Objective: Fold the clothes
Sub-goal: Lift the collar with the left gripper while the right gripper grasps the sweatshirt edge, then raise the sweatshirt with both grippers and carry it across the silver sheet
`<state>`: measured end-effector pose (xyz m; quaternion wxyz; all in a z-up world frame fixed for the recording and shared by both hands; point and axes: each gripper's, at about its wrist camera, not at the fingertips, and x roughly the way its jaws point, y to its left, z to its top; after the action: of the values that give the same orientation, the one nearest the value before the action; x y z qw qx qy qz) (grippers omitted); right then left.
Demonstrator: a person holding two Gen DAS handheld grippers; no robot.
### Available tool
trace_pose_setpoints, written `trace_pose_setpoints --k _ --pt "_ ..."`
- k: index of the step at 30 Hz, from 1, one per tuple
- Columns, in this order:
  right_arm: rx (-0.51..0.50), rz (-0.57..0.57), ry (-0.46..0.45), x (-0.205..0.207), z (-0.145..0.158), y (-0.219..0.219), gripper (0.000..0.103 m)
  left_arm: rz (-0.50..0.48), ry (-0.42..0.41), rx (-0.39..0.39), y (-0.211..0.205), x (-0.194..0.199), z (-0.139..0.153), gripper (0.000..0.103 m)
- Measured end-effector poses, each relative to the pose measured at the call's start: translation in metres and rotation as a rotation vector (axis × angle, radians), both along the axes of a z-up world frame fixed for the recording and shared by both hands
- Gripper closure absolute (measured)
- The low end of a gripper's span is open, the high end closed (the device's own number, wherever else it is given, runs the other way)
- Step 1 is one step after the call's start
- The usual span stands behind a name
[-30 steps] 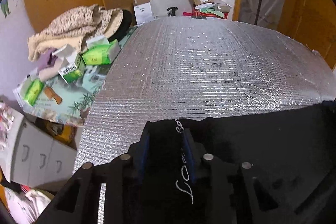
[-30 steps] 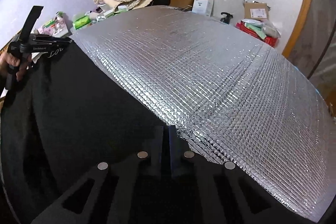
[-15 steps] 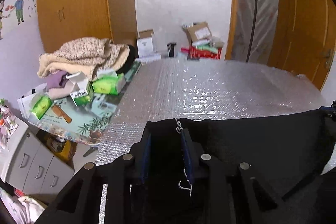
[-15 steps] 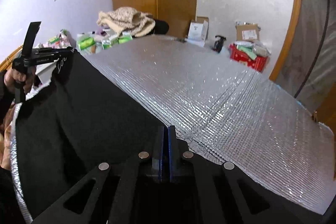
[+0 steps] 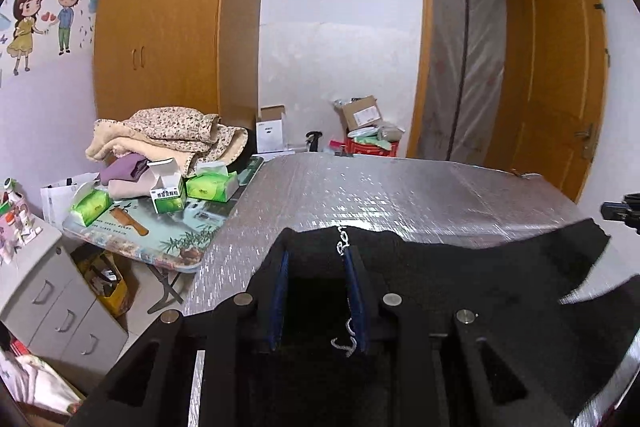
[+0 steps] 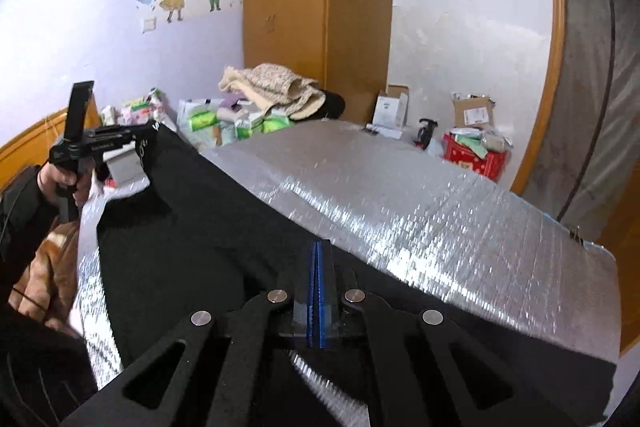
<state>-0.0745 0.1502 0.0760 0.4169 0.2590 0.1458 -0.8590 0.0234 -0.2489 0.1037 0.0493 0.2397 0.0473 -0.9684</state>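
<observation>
- Left wrist view: left gripper [image 5: 316,259] has its 2 blue-padded fingers [image 5: 354,291] set well apart, with a thick bunch of the black garment [image 5: 460,267] filling the gap between them. It is gripping that bunch.
- White stitched lettering on the cloth runs along the inside of the right-hand finger.
- From this grip the garment's top edge runs off to the right of the picture, lifted clear of the silver foil sheet [image 5: 400,187] behind it. Its far corner is near the edge where a bit of the right gripper [image 5: 618,211] shows.
- Left of the sheet: a side table [image 5: 132,247] with green tissue packs [image 5: 208,185] and a heap of folded blankets [image 5: 168,135].
- Right wrist view: right gripper [image 6: 319,255] has its fingers pressed flat together at the garment's [image 6: 208,235] near corner. The cloth is thin here, so it is clamped on the fabric.
- The long axis of the garment runs from this corner up and left to the left gripper [image 6: 146,137], held by a hand [image 6: 60,179].
- The cloth hangs down from that stretched edge, over the near side of the foil sheet [image 6: 400,195].
</observation>
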Motion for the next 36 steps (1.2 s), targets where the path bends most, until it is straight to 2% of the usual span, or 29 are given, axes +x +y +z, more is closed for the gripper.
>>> trace_pose_setpoints --k 4,7,8,12,23,27,31,36 --pt "0.023 -0.001 -0.037 0.004 -0.017 0.006 0.098 0.000 0.009 0.054 0.006 0.037 -0.024 0.076" --pt "0.083 0.003 -0.028 -0.002 -0.029 0.003 0.074 0.012 0.006 0.112 0.004 0.052 -0.040 0.076" --pt "0.099 0.015 -0.027 -0.008 -0.033 0.000 0.073 0.018 0.005 0.134 0.002 0.054 -0.044 0.076" --pt "0.164 0.047 -0.049 -0.039 -0.049 -0.016 0.072 0.037 0.000 0.185 -0.002 0.059 -0.055 0.076" --pt "0.335 0.133 -0.169 -0.133 -0.106 -0.054 0.071 0.032 -0.036 0.176 -0.003 0.052 -0.062 0.076" --pt "0.367 0.180 -0.208 -0.141 -0.120 -0.059 0.069 0.032 -0.051 0.180 -0.006 0.048 -0.067 0.076" --pt "0.379 0.194 -0.222 -0.147 -0.120 -0.058 0.059 0.032 -0.060 0.184 -0.008 0.045 -0.069 0.076" --pt "0.340 0.195 -0.281 -0.153 -0.121 -0.053 0.061 0.034 -0.063 0.192 -0.009 0.042 -0.071 0.076"
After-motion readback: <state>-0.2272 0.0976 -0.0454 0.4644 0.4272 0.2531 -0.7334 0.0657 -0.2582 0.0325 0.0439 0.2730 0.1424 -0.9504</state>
